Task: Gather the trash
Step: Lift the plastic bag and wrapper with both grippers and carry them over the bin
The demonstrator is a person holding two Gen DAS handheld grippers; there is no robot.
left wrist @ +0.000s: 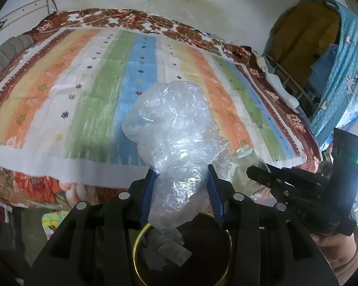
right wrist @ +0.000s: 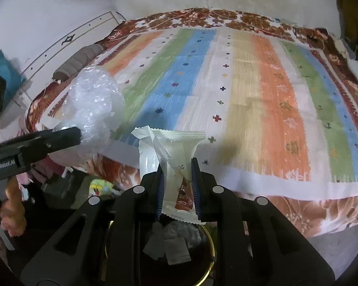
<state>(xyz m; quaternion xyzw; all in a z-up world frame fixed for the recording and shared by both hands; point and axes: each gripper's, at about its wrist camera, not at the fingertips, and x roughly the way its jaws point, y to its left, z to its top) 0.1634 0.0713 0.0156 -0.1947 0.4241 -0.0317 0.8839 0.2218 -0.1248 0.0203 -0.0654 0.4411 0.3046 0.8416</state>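
Left tool: clamped on crumpled clear plastic bag, over bin rim.
Right tool: gripping white wrapper, off the bed's near edge.

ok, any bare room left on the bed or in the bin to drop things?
Striped bedspread lies bare between the grey bolster on its left and the floral border nearest the camera. Bin below both grippers already holds crumpled trash; dark room remains beside it.

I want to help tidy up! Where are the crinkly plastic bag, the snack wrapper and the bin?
crinkly plastic bag (left wrist: 171,128): left wrist view, its puffed middle.
snack wrapper (right wrist: 171,147): right wrist view, white upper part.
bin (left wrist: 140,243): left wrist view, its gold rim.
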